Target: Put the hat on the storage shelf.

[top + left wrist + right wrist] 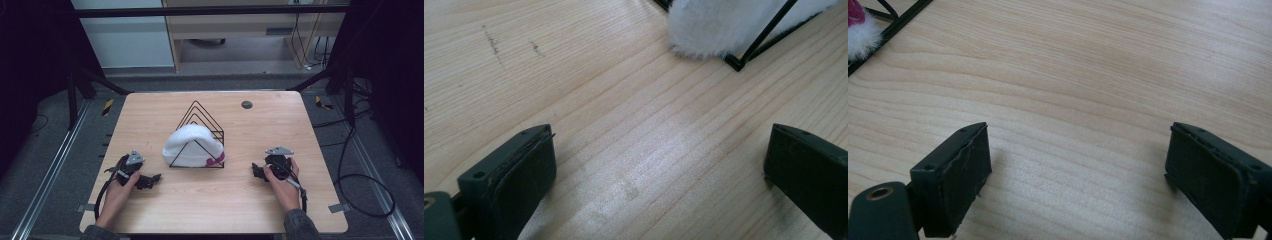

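On the pale wood-grain table (220, 200), near its middle, stands a black wire rack (200, 131) made of thin rods bent into house-shaped frames with peaked tops, set one behind another. A white, fluffy, dome-shaped hat (192, 145) sits inside the rack, between its frames, and bulges out past the front one; a small pink-red patch (215, 160) shows at the hat's lower right edge. In the left gripper view the fleecy white pile overhangs the rack's thin black base rod.

The left gripper (150, 180) rests on the table just left of the rack, its matte black, block-shaped jaws spread wide with nothing between them. The right gripper (256, 171) lies to the rack's right, its jaws likewise wide apart over bare wood. A small dark round disc (246, 104) is set in the tabletop behind the rack.
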Available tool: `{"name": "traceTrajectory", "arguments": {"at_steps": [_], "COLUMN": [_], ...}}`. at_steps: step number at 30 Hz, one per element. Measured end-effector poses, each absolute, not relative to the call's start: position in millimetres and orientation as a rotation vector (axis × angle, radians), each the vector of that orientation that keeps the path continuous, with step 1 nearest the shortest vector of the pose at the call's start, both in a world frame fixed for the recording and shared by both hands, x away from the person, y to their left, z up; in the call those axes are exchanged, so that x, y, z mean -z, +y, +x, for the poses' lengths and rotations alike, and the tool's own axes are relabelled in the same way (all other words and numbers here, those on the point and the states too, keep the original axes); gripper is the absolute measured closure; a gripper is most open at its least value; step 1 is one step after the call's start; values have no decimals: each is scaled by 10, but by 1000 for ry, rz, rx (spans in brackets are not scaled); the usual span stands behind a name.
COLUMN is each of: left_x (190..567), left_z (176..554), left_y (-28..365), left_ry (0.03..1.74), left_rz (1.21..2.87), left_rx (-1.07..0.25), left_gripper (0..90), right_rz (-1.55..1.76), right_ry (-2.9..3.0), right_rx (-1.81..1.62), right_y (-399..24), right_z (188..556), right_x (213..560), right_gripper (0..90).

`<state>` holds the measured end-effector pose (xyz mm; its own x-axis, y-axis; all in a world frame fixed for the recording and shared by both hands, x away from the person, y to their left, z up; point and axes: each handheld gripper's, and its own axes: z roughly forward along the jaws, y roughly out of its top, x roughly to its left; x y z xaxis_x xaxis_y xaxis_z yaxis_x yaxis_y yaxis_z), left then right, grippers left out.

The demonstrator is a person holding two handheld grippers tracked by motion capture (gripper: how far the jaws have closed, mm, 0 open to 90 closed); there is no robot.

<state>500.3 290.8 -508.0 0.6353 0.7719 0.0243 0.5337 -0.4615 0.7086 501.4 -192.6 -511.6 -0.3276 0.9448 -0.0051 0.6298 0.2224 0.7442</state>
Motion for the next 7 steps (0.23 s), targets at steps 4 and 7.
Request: {"name": "traceTrajectory", "arguments": {"at_steps": [4,7], "left_x": [5081,5083], "left_z": [5002,5002], "left_y": [2908,2907], "left_ry": [1014,1014], "left_rz": [2176,2173], "left_rx": [-452,-453], "left_gripper": [0,0], "right_rz": [1464,1467], "right_ry": [2028,2019], "right_rx": [-904,-897], "right_y": [-1874,-1840], "right_z": [4942,4886], "right_x": [5116,5119], "right_gripper": [111,112]}}
